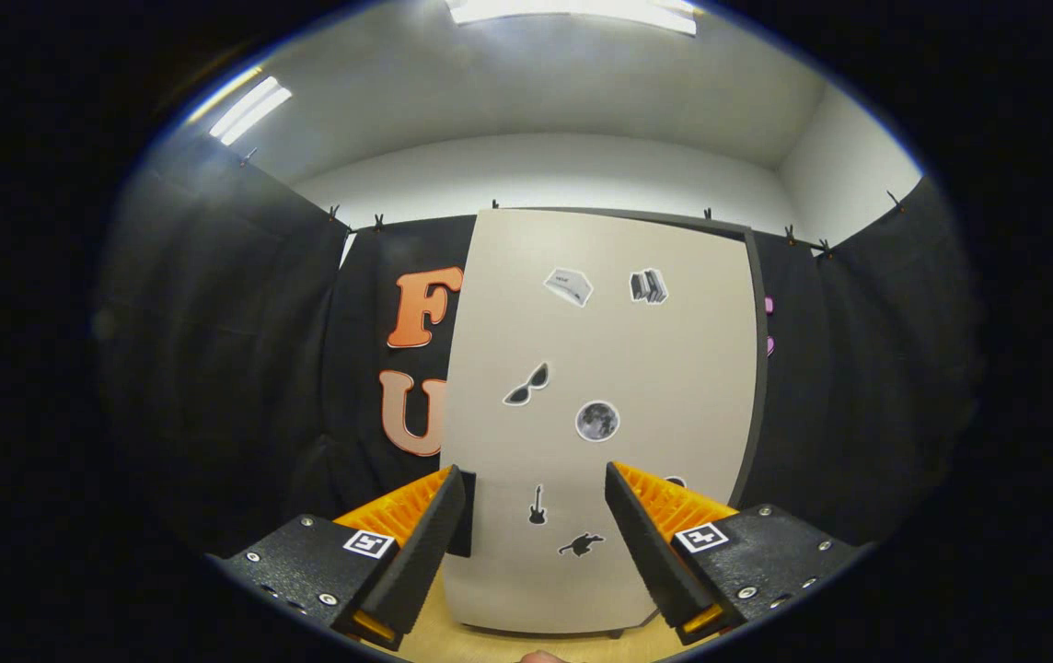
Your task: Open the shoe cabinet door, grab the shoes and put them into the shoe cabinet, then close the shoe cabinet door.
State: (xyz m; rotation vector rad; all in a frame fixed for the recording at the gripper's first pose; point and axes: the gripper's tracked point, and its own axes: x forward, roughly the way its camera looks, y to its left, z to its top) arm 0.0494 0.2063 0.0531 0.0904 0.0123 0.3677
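A tall shoe cabinet (600,368) stands upright just ahead of me, its pale beige door shut and dotted with several small stickers. A dark handle (462,516) sits on the door's left edge, right beside my left fingertip. My gripper (536,488) is open, its fingers spread wide in front of the lower half of the door with nothing between them. No shoes are in sight.
A light wooden floor (508,645) runs under the cabinet. Black cloth walls (241,368) close the booth on both sides and behind the cabinet. White ceiling with lamps above.
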